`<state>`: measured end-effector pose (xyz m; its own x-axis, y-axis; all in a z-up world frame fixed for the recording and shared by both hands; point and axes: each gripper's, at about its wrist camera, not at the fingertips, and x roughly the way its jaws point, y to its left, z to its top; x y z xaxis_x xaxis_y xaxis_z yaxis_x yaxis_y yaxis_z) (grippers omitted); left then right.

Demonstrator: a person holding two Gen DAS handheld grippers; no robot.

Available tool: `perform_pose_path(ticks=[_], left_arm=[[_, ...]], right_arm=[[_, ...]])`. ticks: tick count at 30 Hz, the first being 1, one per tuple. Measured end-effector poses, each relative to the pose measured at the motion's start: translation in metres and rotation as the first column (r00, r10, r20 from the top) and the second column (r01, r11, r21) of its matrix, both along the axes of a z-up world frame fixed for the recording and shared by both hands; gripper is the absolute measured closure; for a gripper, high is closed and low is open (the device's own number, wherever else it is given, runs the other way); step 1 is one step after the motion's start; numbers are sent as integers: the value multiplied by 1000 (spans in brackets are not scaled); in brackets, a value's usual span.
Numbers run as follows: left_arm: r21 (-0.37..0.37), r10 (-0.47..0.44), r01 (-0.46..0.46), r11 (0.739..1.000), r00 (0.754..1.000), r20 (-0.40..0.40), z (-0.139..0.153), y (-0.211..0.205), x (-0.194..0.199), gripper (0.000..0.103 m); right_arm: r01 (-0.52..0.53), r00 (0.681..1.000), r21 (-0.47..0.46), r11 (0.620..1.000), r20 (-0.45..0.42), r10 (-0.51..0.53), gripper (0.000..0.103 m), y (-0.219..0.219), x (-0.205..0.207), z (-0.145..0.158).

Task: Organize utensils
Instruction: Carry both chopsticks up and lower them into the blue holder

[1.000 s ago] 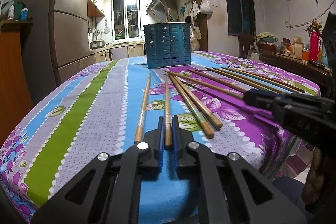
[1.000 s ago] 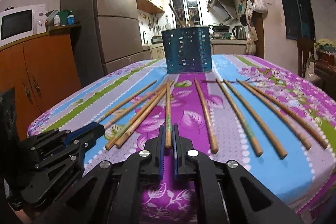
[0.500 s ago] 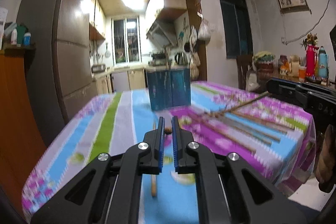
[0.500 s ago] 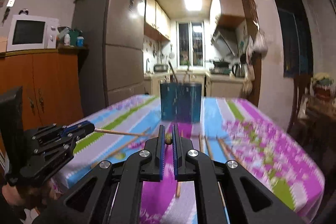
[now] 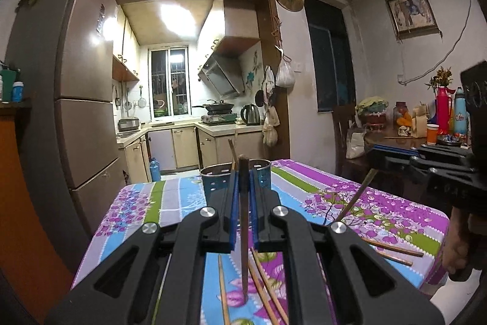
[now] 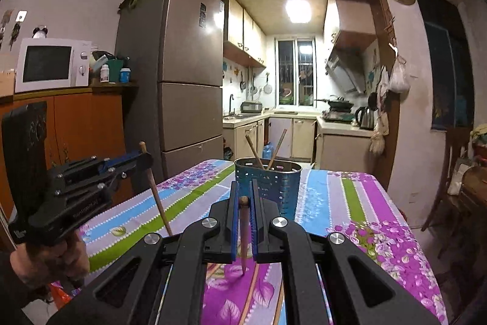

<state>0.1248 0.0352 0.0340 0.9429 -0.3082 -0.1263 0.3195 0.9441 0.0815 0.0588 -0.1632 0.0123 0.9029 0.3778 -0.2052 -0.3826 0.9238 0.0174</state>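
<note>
My left gripper [image 5: 243, 181] is shut on a wooden chopstick [image 5: 244, 249] that hangs tip down above the floral tablecloth [image 5: 170, 203]. In the right wrist view my right gripper [image 6: 243, 191] is shut on another chopstick [image 6: 243, 236], also hanging steeply. The blue perforated utensil holder [image 6: 283, 181] stands ahead of both grippers with two chopsticks [image 6: 254, 151] leaning in it. Each view shows the other gripper off to the side: the right gripper [image 5: 376, 157] with its chopstick [image 5: 354, 197], and the left gripper [image 6: 143, 157] with its chopstick [image 6: 158, 203]. Several loose chopsticks [image 5: 261, 285] lie on the table below.
A tall fridge [image 6: 182, 81] and an orange cabinet [image 6: 76, 124] with a microwave stand left of the table. A chair [image 5: 344, 136] and a cluttered side table [image 5: 395, 139] sit to the right. More chopsticks [image 5: 392, 247] lie near the table's right edge.
Both grippers have risen from the table, each lifting one chopstick out of the rows. The chopsticks now hang tip down, and the holder looks lower in both views.
</note>
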Motion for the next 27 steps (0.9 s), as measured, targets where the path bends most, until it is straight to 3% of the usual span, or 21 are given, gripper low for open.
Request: perform_pose_path(ticks=[10, 17, 27], left_arm=[[-23, -2, 2, 1000, 1000, 3, 23, 3, 28, 98], [-30, -12, 12, 999, 1000, 9, 42, -10, 41, 98], [-34, 3, -1, 999, 997, 78, 99, -17, 67, 98]], right_arm=[[-42, 998, 10, 999, -49, 43, 95, -1, 39, 47], [-30, 999, 18, 999, -20, 31, 95, -9, 58, 74], [-10, 1000, -7, 1000, 29, 11, 95, -14, 99, 124]])
